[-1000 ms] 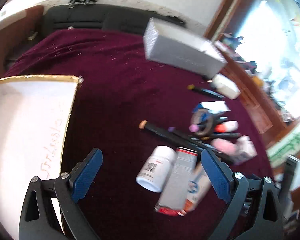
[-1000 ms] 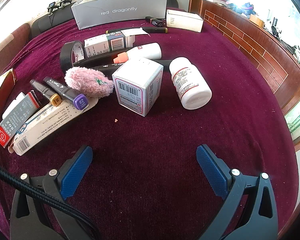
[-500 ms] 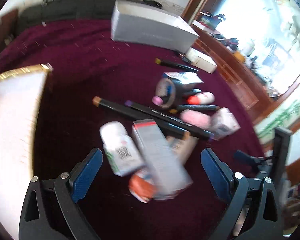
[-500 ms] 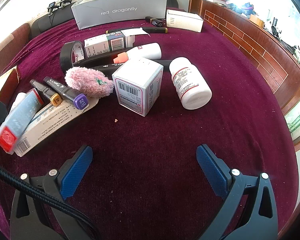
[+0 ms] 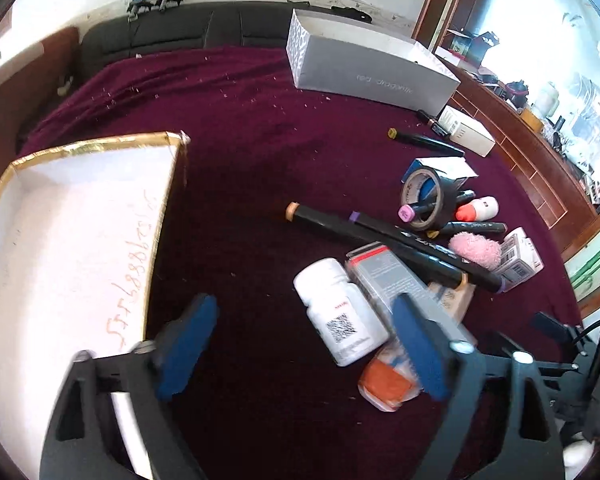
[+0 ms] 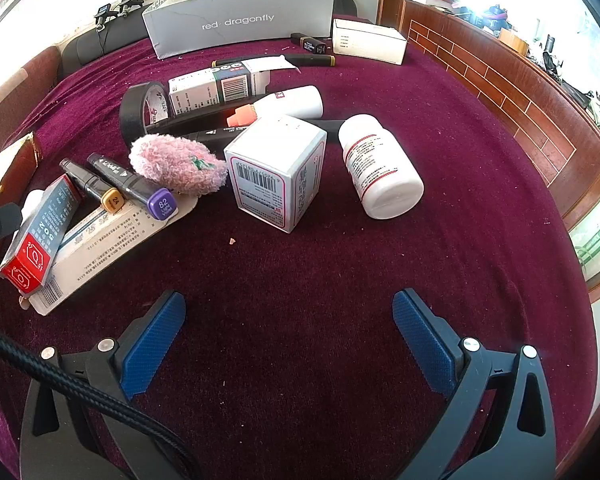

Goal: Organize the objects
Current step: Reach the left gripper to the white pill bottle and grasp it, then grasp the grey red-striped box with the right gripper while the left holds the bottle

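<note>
A clutter of small items lies on the maroon cloth. In the left wrist view a white pill bottle (image 5: pixel 340 314) and a grey box with a red end (image 5: pixel 396 284) lie just ahead of my open left gripper (image 5: pixel 304 348); the bottle is between the fingers' line, untouched. An open white box with gold rim (image 5: pixel 72 232) lies to the left. In the right wrist view my right gripper (image 6: pixel 288 344) is open and empty, short of a white barcode carton (image 6: pixel 278 172), another white bottle (image 6: pixel 380 166), a pink fluffy pad (image 6: pixel 176 164) and markers (image 6: pixel 140 192).
A long grey "red dragonfly" box (image 6: pixel 240 16) and a white carton (image 6: pixel 368 40) stand at the back. A black tape roll (image 6: pixel 140 110), a nasal spray bottle (image 6: pixel 288 104) and a flat white box (image 6: pixel 112 240) lie among the items. A wooden rail (image 6: pixel 512 92) borders the right.
My left gripper has swung about over the left end of the clutter and now sits close to the white pill bottle and grey box. The right gripper has not moved.
</note>
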Tool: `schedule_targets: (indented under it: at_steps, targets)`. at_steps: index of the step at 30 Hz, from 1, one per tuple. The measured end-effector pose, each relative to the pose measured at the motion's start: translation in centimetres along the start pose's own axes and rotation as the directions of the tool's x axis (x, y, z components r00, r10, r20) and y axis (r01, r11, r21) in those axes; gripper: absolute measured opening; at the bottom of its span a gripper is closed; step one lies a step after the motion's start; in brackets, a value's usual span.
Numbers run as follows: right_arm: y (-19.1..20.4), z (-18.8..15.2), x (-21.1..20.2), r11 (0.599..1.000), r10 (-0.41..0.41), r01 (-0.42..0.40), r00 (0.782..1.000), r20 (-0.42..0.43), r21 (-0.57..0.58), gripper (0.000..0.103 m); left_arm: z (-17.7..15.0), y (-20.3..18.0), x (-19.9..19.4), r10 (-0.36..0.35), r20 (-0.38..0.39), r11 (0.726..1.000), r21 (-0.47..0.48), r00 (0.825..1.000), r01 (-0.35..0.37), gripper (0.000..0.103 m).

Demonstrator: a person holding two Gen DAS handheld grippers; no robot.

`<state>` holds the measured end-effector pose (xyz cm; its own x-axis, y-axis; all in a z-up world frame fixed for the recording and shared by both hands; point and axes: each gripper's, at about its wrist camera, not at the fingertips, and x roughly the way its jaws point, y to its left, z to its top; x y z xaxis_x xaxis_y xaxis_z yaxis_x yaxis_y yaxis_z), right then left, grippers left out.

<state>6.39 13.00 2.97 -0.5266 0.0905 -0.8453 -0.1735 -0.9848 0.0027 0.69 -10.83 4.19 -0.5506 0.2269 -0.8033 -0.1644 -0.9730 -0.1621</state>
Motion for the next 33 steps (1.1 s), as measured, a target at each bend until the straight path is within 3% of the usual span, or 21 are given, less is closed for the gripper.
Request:
schedule_targets:
  at_steps: [4,11,15,16,19,23,27,31,33]
  targets:
    - [0.0,0.0,0.0,1.0,0.0,0.0,1.0,0.0,0.0,0.103,0.0,0.0,-0.4,-0.02,-0.016,1.0,0.022,1.0,0.02,0.05]
    - [-0.1,0.0,0.1,1.0,0.0,0.0,1.0,-0.002,-0.004,0.103,-0.7,-4.3,1.0,0.037,-0.073,0.988,0.154,0.997,-0.025,0.049]
    - [-0.1,0.0,0.1,1.0,0.001,-0.001,1.0,-0.002,-0.004,0.103,-0.6,-4.4,3.0,0.082,-0.1,0.988,0.136,0.992,-0.068,0.049]
    - [-0.1,0.0,0.1,1.0,0.0,0.0,1.0,-0.002,-0.004,0.103,-0.5,-4.2,2.9,0.079,-0.081,0.99,0.125,0.994,-0.069,0.047]
    - [-0.1,0.0,0.1,1.0,0.0,0.0,1.0,-0.002,-0.004,0.103,-0.6,-3.1,2.4,0.097,-0.073,0.991,0.098,0.993,-0.09,0.028]
    - [-0.1,0.0,0.1,1.0,0.0,0.0,1.0,-0.002,-0.004,0.103,-1.6,-2.1,1.4,0.082,-0.076,0.996,0.051,0.994,-0.078,0.028]
    - [-0.1,-0.1,0.0,1.0,0.0,0.0,1.0,-0.002,-0.004,0.103,-1.8,-2.8,1.7,0.13,-0.055,0.99,0.068,0.99,-0.126,0.03]
    - [0.0,0.0,0.1,1.0,-0.003,0.003,1.0,-0.004,-0.006,0.103,-1.8,-4.1,2.5,0.179,-0.014,0.978,0.111,0.984,-0.176,0.052]
    - [0.1,0.0,0.1,1.0,-0.003,0.002,1.0,-0.008,-0.014,0.103,-1.9,-4.2,2.5,0.19,0.007,0.976,0.108,0.982,-0.19,0.053]
